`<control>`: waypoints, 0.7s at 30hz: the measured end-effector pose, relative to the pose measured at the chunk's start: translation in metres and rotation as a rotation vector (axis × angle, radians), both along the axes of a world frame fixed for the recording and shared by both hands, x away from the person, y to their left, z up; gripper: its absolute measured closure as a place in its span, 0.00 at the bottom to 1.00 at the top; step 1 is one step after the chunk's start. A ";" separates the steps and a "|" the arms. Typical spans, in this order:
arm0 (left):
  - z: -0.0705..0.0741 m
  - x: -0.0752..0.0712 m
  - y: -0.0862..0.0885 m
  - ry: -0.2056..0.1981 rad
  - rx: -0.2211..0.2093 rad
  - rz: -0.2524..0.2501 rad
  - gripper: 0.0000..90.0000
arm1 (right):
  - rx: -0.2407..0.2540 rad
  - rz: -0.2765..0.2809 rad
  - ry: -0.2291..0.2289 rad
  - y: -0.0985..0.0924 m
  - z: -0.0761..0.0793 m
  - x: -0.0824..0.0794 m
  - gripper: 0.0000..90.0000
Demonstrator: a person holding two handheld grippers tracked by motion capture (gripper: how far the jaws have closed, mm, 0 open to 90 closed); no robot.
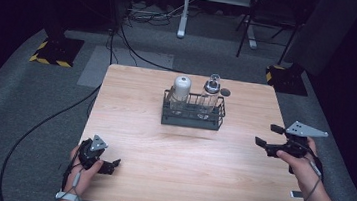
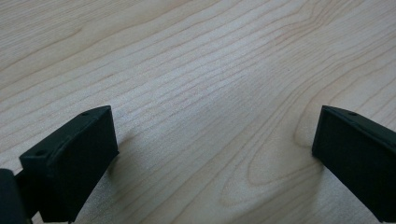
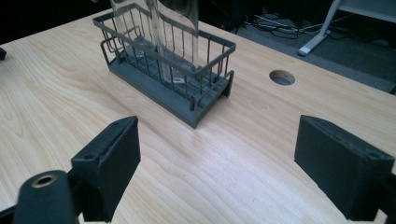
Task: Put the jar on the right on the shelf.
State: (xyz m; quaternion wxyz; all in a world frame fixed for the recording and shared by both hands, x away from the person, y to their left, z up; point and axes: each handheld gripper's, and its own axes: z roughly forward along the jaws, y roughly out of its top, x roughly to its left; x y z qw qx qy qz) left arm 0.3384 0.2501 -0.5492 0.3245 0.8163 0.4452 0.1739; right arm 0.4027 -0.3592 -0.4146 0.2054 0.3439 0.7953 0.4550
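A dark wire basket (image 1: 193, 117) (image 3: 140, 74) stands at the table's far middle. In it stand two bottles upright: a white-capped one (image 1: 180, 91) on the left and a clear one (image 1: 209, 96) (image 3: 175, 32) with a dark top on the right. My left gripper (image 1: 115, 167) (image 2: 212, 149) rests low at the near left corner, open, with bare wood between its jaws. My right gripper (image 1: 269, 135) (image 3: 217, 154) hovers at the right side of the table, open and empty, pointing toward the basket.
The wooden table (image 1: 171, 150) has a round cable hole (image 1: 225, 92) (image 3: 282, 77) behind the basket. Beyond the table lie floor cables (image 1: 145, 14), a white desk leg (image 1: 183, 15) and striped stand bases (image 1: 53, 52).
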 end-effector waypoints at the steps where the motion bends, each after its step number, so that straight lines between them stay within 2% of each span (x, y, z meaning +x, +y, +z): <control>1: 0.000 0.000 0.000 0.000 0.001 0.000 0.00 | -0.004 0.002 0.000 -0.002 -0.001 -0.001 0.18; 21: 0.000 0.000 0.000 0.001 0.001 0.000 0.00 | -0.016 -0.037 0.037 -0.030 -0.025 -0.024 0.18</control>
